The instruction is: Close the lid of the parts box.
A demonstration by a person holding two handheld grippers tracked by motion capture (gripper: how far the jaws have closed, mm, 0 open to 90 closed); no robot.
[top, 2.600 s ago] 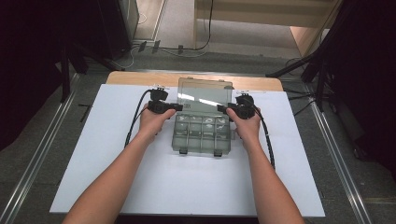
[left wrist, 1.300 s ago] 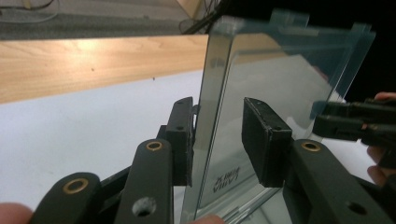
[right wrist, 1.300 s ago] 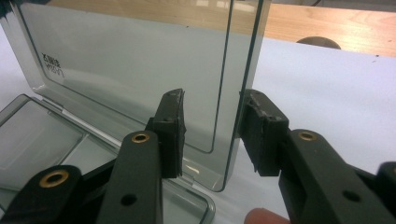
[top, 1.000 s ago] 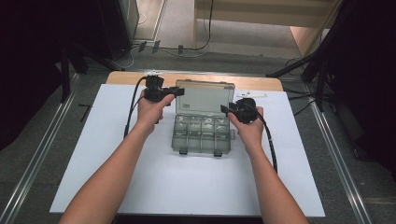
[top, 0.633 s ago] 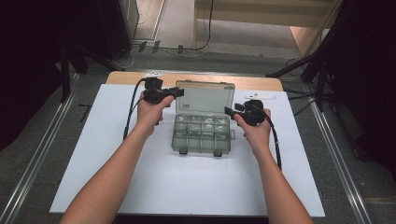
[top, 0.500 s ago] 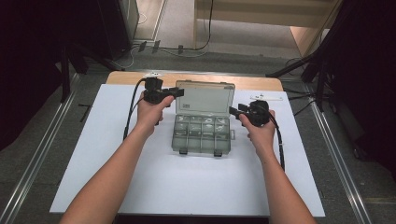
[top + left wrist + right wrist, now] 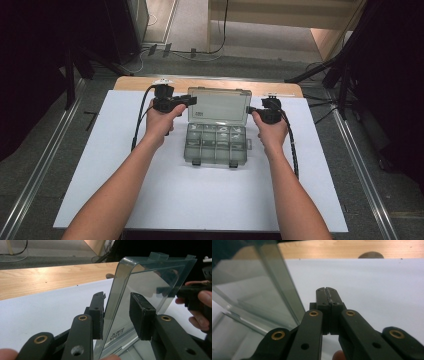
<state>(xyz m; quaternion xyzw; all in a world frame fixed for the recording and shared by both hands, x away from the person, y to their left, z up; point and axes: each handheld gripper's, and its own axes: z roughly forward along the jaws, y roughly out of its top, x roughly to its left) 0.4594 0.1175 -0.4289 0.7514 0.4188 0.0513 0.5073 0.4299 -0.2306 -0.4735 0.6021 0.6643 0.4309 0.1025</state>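
A clear plastic compartment box (image 7: pixel 216 145) lies on the white sheet with its lid (image 7: pixel 220 105) raised upright. My left gripper (image 7: pixel 192 100) is at the lid's left edge. In the left gripper view the lid (image 7: pixel 150 282) stands between the jaws of that gripper (image 7: pixel 117 300), which are shut on its rim. My right gripper (image 7: pixel 254 110) sits just off the lid's right edge. Its jaws have just been closing. In the right gripper view they (image 7: pixel 327 291) meet with nothing between them, and the lid (image 7: pixel 249 290) is to their left. The right gripper (image 7: pixel 172 291) also shows through the lid.
The white sheet (image 7: pixel 200 200) covers most of the wooden table (image 7: pixel 150 82). A cable trails from each gripper along the forearms. Dark stands and floor rails (image 7: pixel 45 165) flank the table. A small round mark (image 7: pixel 370 255) sits on the wood at the back.
My right hand has drawn a little to the right, off the box, and its jaws have closed empty. The left gripper has kept still with the lid raised.
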